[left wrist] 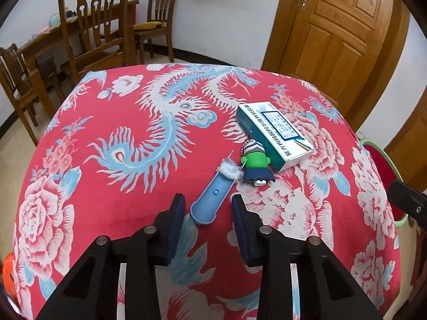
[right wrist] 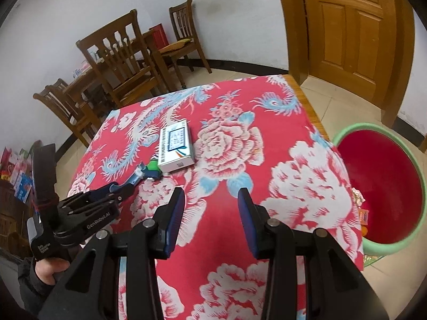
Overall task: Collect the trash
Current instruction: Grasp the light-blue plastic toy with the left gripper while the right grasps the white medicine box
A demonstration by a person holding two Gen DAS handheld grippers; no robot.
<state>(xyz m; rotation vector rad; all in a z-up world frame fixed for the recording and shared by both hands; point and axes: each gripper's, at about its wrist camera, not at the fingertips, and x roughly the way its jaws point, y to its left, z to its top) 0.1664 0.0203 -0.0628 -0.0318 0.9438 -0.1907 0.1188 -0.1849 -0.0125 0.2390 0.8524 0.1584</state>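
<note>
On the red flowered tablecloth (left wrist: 106, 186) lie a blue plastic scoop-like piece (left wrist: 210, 200) with a tuft of white fluff (left wrist: 230, 170), a small green figurine (left wrist: 256, 164) and a green-and-white medicine box (left wrist: 275, 130). My left gripper (left wrist: 208, 204) is open, its jaws on either side of the blue piece's near end. It also shows in the right wrist view (right wrist: 117, 189). My right gripper (right wrist: 210, 200) is open and empty above the cloth, right of the box (right wrist: 176, 146). A green bin with a red inside (right wrist: 384, 181) stands beside the table's right edge.
Wooden chairs (left wrist: 98, 26) and a wooden table stand beyond the far edge. A wooden door (left wrist: 341, 32) is at the back right. Colourful packages (right wrist: 18, 176) lie on the floor at the left. Some scraps (right wrist: 363, 213) lie in the bin.
</note>
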